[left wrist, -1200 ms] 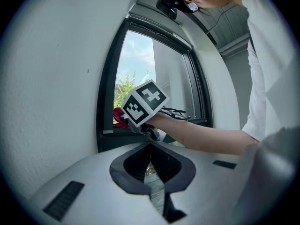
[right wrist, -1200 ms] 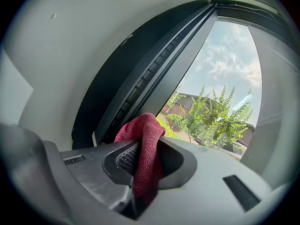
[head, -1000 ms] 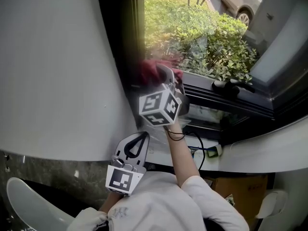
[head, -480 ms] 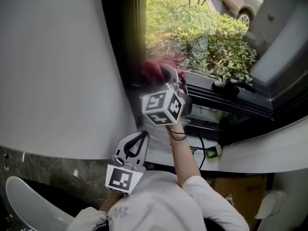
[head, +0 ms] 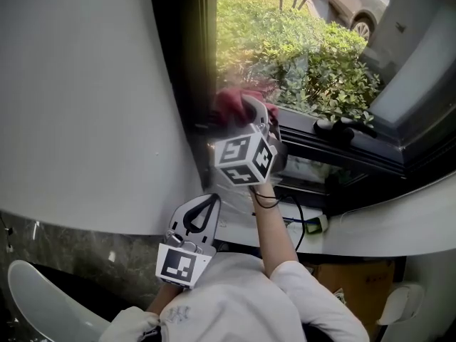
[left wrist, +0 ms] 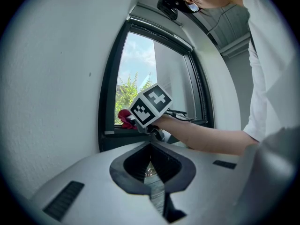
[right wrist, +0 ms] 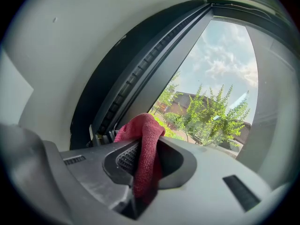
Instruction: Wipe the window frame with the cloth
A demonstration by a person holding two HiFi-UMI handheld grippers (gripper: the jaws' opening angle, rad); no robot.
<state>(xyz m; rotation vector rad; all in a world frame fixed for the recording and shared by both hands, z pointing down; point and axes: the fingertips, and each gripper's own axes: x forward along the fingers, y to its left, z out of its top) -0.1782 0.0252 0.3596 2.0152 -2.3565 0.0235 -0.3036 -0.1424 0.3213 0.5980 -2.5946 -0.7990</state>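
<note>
A red cloth (head: 229,102) is pinched in my right gripper (head: 251,112), whose jaws are shut on it; the folded cloth (right wrist: 144,149) bulges out past the fingertips. It presses at the lower left corner of the dark window frame (head: 187,63), where the upright meets the sill (head: 335,152). In the right gripper view the frame (right wrist: 136,74) rises just beyond the cloth. My left gripper (head: 201,212) hangs low near the white wall, shut and empty, and looks toward the right gripper's marker cube (left wrist: 150,104) and the cloth (left wrist: 124,118).
A curved white wall (head: 85,98) fills the left. A window handle (head: 342,125) lies on the sill to the right. Bushes (head: 320,70) and a parked car (head: 356,6) show outside. A cable and a small box (head: 313,223) sit below the sill.
My right gripper with the cloth has slid slightly to the right along the bottom of the frame. The left gripper has stayed put.
</note>
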